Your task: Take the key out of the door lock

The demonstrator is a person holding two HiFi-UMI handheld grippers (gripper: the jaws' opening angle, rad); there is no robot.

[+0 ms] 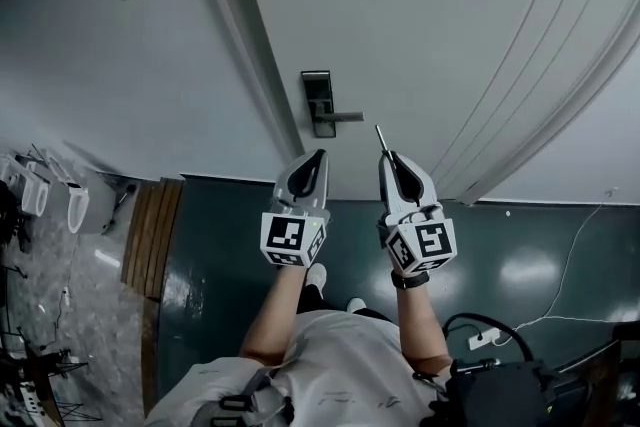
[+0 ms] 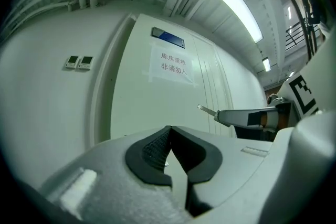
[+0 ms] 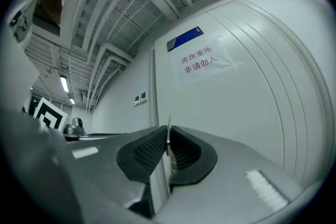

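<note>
Right gripper point(image 3: 168, 138) pinches the key point(image 3: 169, 123); left gripper point(image 2: 169, 134) closed, empty; head view alone shows lock point(image 1: 320, 101) apart.

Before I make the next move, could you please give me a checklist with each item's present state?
1. The key is out of the lock: ok.
2. The right gripper is shut on the key: ok.
3. The left gripper is shut and empty: ok.
4. The two grippers are apart from each other: ok.
5. The door is latched: cannot tell.
</note>
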